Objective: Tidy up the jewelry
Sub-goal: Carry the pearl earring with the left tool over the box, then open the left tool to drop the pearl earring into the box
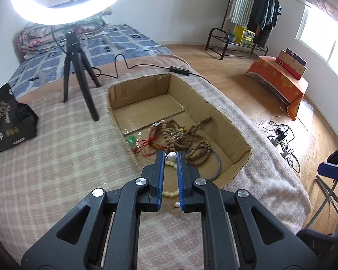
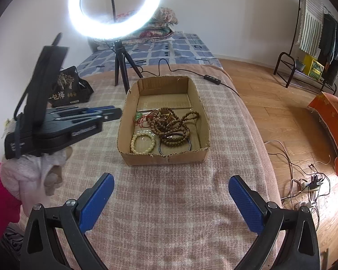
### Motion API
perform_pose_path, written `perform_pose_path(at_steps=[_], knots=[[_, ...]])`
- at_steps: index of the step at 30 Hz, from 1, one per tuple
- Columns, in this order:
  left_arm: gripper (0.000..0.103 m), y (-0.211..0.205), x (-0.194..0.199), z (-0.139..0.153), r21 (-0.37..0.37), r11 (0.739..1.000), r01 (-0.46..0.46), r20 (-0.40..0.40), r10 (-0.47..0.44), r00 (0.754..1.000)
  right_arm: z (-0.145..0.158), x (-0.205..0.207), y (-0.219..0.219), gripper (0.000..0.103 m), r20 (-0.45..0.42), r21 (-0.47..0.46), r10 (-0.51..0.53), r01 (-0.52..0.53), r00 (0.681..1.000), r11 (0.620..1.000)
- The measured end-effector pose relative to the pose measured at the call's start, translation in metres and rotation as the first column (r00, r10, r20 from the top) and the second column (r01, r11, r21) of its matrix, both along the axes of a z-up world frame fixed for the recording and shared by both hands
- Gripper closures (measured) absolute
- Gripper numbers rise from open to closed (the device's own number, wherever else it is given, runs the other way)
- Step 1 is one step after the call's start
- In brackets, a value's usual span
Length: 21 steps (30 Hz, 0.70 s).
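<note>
Cardboard box (image 2: 164, 156) sits open-topped on the pink plaid blanket (image 2: 169, 202) near the bed's right edge, holding a tangle of brown wooden bead strands (image 2: 175, 126), a cream bead bracelet (image 2: 142, 143) at its near-left corner, a dark bangle (image 2: 162, 151) along the near wall and red cord (image 2: 144, 121) at the left wall. Left gripper (image 1: 170, 157) is clenched nearly shut above the box's near-left corner, nothing visibly pinched. Right gripper (image 2: 171, 193) is released, jaws wide, over bare blanket short of the box's near wall.
</note>
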State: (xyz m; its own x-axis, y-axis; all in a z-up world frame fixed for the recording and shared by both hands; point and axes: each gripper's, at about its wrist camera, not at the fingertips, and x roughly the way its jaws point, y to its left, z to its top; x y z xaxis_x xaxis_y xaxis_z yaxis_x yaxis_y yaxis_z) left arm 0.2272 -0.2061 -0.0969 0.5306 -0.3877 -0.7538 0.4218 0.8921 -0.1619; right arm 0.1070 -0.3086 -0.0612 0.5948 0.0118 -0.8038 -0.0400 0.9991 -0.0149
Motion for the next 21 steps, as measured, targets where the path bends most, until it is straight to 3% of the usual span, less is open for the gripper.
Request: perform_pose_path(at_steps=[13,21], knots=[[0.094,-0.022,0.002,-0.006,0.017,1.000,-0.005,-0.012,0.005,1.000,0.005,-0.008,-0.010,0.000,0.017,0.010,-0.013,0.013,1.000,1.000],[0.094,-0.028,-0.006,0.006,0.023,1.000,0.008,0.027,-0.008,1.000,0.006,-0.009,-0.010,0.000,0.019,0.003,-0.011,0.011,1.000,1.000]])
